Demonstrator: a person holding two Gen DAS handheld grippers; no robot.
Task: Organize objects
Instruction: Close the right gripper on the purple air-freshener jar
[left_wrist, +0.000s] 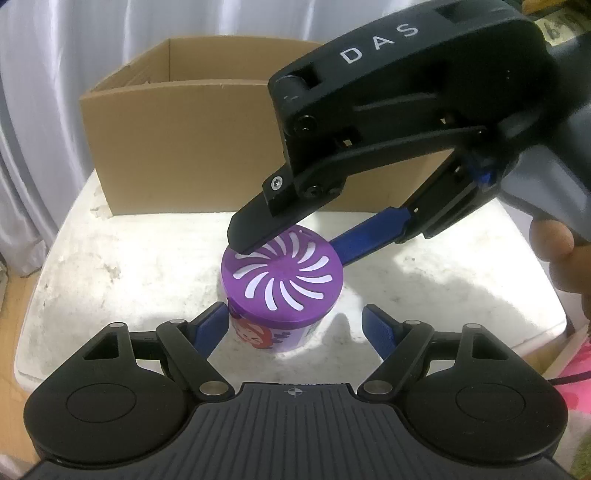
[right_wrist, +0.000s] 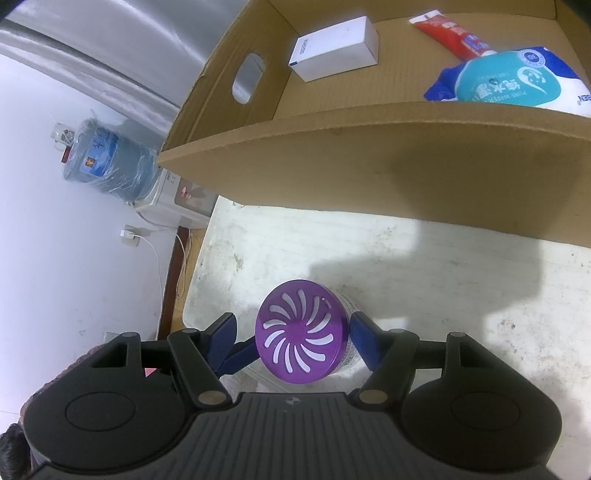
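Note:
A jar with a purple slotted lid (left_wrist: 282, 275) (right_wrist: 301, 334) stands on the white table (left_wrist: 110, 258). My left gripper (left_wrist: 295, 325) is open around its lower body: the left pad (left_wrist: 216, 325) is at the jar's side and the right pad (left_wrist: 376, 330) stands clear of it. My right gripper (left_wrist: 288, 249) (right_wrist: 291, 328) reaches in from the upper right and straddles the lid at its top. It is open, with one finger close against the lid's rim and a gap at the other. A blue finger of the left gripper (right_wrist: 240, 356) shows beside the jar.
An open cardboard box (left_wrist: 184, 147) (right_wrist: 369, 162) stands just behind the jar. Inside lie a white carton (right_wrist: 334, 48), a red tube (right_wrist: 448, 35) and a blue wipes pack (right_wrist: 517, 79). A hand (left_wrist: 557, 258) holds the right gripper. A water bottle (right_wrist: 107, 158) stands beyond the table's left edge.

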